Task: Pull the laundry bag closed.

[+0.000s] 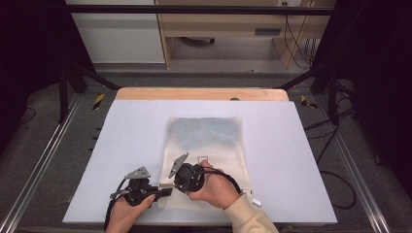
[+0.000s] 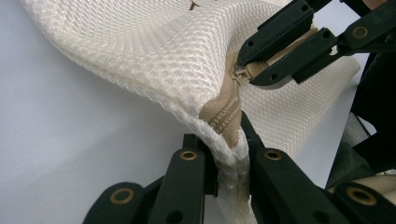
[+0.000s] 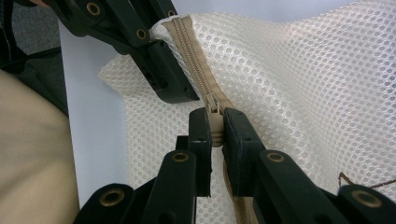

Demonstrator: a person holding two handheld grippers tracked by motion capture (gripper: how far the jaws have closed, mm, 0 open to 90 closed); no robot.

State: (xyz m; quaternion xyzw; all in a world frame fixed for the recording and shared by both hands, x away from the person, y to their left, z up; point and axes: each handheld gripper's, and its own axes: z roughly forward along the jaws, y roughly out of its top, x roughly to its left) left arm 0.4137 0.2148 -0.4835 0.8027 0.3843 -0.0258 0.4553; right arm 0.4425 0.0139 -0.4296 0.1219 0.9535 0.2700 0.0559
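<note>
Black jaws of the left claw (image 2: 229,154) rise closest to the lens in the left gripper view, pinched tight on the corner of a cream mesh laundry bag (image 1: 206,145) right at the end of its tan zipper (image 2: 226,114).

Taking the bag as the landmark: it lies flat on the pale counter (image 1: 121,145), near the middle and reaching to the near edge, with something bluish showing through its far half. Both hands work at its near left corner. The left hand (image 1: 128,206) sits just off the corner, the right hand (image 1: 214,187) over the bag's near edge.

The right claw (image 3: 215,140) is closed too, its jaws clamped on the small zipper pull (image 3: 215,126), which sits just beside the left claw's grip. Almost the whole zipper run therefore lies ahead of the slider, along the bag's near edge.

The risks, as I judge them, come from how little each claw has hold of. The pull tab is narrow and smooth, so a tug off the line of the teeth could let it slip out of the right jaws. The left claw holds only a thin fold of mesh and tape; if it gives way, the bag would drag along the counter with the slider instead of opening. Loose mesh bunched beside the track could also catch in the slider and jam it.
</note>
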